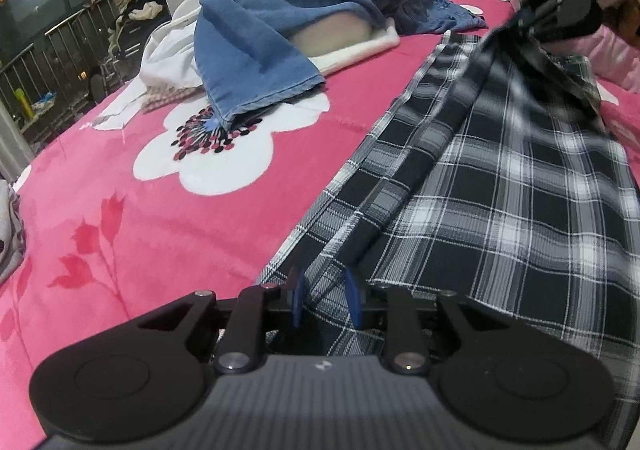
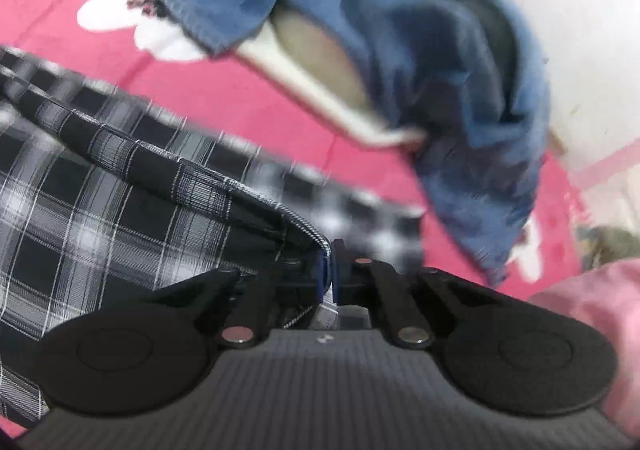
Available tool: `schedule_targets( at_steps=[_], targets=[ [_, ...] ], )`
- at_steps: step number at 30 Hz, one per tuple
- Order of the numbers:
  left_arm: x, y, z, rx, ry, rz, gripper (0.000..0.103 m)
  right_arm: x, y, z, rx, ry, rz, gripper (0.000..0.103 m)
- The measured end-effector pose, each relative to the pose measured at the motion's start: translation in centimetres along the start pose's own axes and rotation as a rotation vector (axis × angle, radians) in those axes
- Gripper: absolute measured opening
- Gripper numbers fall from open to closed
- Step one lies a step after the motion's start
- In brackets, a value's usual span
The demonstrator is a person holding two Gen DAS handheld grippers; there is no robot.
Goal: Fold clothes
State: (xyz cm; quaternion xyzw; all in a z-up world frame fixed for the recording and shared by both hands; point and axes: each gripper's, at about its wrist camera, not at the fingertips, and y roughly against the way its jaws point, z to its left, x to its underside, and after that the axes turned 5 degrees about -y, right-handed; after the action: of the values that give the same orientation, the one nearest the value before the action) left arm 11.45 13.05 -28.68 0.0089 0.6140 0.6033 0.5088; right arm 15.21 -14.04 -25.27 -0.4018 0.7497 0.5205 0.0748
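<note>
Left gripper [image 1: 326, 304] and right gripper [image 2: 329, 270] each pinched plaid shirt [image 1: 500, 185] edge; jeans [image 1: 280, 29] lay far left on bed [image 1: 140, 217].

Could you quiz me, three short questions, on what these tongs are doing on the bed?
1. True or false: the right tongs are shut on the plaid shirt.
2. What does the blue denim garment lie partly on? A) a white folded item B) the plaid shirt C) the floor
3. What colour is the blanket, aside from its white flowers?

Key: 1 true; 2 A; 3 pink.
</note>
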Motion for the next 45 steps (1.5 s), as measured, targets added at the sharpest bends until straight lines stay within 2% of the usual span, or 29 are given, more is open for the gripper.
schedule_targets(
  at_steps=[4, 5, 8, 9, 10, 11, 12, 16, 19, 21, 23, 28, 32, 35, 36, 37, 40, 43, 45],
  targets=[
    [0.0, 0.1, 0.0, -0.012, 0.002, -0.004, 0.027, -0.9, 1.4, 0.0, 0.053, 0.058, -0.047, 0.002],
    [0.0, 0.1, 0.1, -0.012, 0.000, -0.006, 0.033, -1.0, 1.7, 0.0, 0.059, 0.068, -0.051, 0.002],
    [0.2, 0.0, 0.2, -0.009, -0.005, -0.010, 0.037, -1.3, 1.8, -0.3, 0.064, 0.078, -0.050, 0.002],
    [0.2, 0.0, 0.2, -0.009, -0.007, -0.011, 0.035, -1.4, 1.7, -0.3, 0.067, 0.080, -0.048, 0.002],
    [0.2, 0.0, 0.4, -0.001, 0.008, -0.012, 0.025, -1.5, 1.6, -0.3, 0.069, 0.083, -0.047, 0.002],
    [0.2, 0.0, 0.6, 0.009, 0.028, -0.014, 0.009, -1.7, 1.5, -0.2, 0.069, 0.079, -0.046, 0.002],
    [0.1, 0.0, 0.7, 0.019, 0.048, -0.015, 0.004, -1.8, 1.4, -0.2, 0.070, 0.076, -0.046, 0.002],
    [0.2, -0.1, 1.5, 0.006, 0.064, -0.001, 0.003, -2.7, 1.0, -0.4, 0.061, 0.067, -0.050, 0.002],
    [0.2, -0.1, 2.1, -0.006, 0.073, 0.011, 0.003, -3.2, -0.7, -0.8, 0.019, 0.056, -0.009, 0.002],
    [0.3, -0.1, 2.5, -0.015, 0.079, 0.019, 0.006, -3.2, -2.2, -0.9, -0.012, 0.048, 0.029, 0.002],
    [0.3, -0.2, 2.9, -0.023, 0.085, 0.026, 0.021, -3.0, -4.0, -0.9, -0.037, 0.029, 0.070, 0.002],
    [0.4, -0.3, 3.9, -0.044, 0.099, 0.046, 0.040, -2.4, -7.4, -1.7, -0.104, -0.053, 0.130, 0.003],
    [1.3, 0.2, 5.2, -0.150, 0.085, 0.083, 0.038, -2.2, -8.5, -2.0, -0.139, -0.084, 0.137, 0.003],
    [1.9, 0.1, 6.5, -0.247, 0.132, 0.123, 0.032, -2.4, -8.7, -2.6, -0.164, -0.109, 0.120, 0.005],
    [1.8, 0.5, 6.7, -0.248, 0.149, 0.106, 0.031, -2.5, -8.8, -2.8, -0.174, -0.120, 0.114, 0.006],
    [1.6, 1.1, 6.7, -0.241, 0.166, 0.080, 0.031, -2.7, -8.7, -3.2, -0.190, -0.136, 0.098, 0.006],
    [0.1, 1.9, 5.0, -0.158, 0.126, -0.010, 0.034, -3.1, -8.3, -4.1, -0.205, -0.187, 0.074, 0.006],
    [-1.3, 0.9, 2.1, -0.082, 0.041, -0.041, 0.034, -3.2, -8.3, -4.3, -0.191, -0.197, 0.067, 0.006],
    [-1.9, -0.2, 0.4, -0.072, -0.009, -0.053, 0.035, -3.1, -8.4, -4.1, -0.184, -0.195, 0.065, 0.006]
  ],
)
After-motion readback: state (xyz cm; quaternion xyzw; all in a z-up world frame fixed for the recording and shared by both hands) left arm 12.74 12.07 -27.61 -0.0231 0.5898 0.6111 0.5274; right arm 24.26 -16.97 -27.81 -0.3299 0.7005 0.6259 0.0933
